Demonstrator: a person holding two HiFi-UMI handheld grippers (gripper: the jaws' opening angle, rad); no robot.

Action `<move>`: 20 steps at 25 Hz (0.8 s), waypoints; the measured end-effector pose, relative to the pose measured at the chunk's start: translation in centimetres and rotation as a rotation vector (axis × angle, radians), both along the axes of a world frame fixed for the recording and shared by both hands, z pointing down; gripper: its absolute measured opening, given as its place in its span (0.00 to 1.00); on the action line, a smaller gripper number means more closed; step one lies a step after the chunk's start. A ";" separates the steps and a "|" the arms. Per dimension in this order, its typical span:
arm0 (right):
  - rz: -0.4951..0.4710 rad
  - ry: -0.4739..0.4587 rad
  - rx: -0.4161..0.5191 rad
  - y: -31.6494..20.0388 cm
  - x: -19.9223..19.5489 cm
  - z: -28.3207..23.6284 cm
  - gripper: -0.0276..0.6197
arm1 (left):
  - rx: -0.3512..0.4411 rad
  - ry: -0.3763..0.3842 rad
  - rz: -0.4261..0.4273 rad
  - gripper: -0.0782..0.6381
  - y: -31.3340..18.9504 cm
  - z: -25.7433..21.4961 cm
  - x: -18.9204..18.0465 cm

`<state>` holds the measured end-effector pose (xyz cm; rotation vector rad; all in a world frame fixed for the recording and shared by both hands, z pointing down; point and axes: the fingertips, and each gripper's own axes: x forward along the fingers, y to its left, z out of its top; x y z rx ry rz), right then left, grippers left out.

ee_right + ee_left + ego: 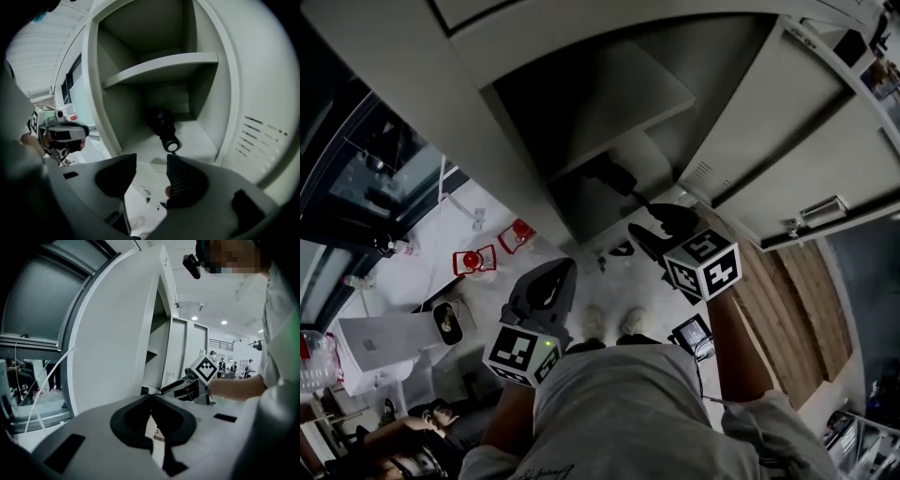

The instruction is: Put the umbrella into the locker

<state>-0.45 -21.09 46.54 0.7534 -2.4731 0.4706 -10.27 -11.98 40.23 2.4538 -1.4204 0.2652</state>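
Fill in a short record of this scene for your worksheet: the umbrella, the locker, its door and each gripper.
umbrella: folded, black, lying inside on the compartment floor, round end toward the opening
locker: open, grey, umbrella sits under its shelf
door: swung wide open, at the right in the head view
right gripper: jaws apart, nothing between them, in front of the opening, clear of the umbrella
left gripper: jaws together, empty, off to the locker's side
task state: umbrella already in the locker

Matt grey painted metal: locker (159, 68). Black cloth, glossy end cap: umbrella (164, 127). Wood-grain: floor (811, 300).
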 end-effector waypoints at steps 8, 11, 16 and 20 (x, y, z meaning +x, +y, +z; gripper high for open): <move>0.041 -0.028 -0.006 4.7 1.3 -0.2 0.31 | 0.010 -0.016 0.039 0.13 0.1 -0.2 1.0; 0.086 -0.022 0.023 5.5 2.2 -0.5 0.19 | 0.021 -0.018 0.044 0.13 0.1 -0.6 1.2; 0.140 -0.038 0.025 6.8 3.5 -0.9 0.12 | 0.015 -0.022 0.054 0.13 0.3 -0.5 1.7; 0.145 -0.060 0.016 7.7 3.5 -1.2 0.10 | 0.017 -0.019 0.064 0.13 0.5 -0.6 2.4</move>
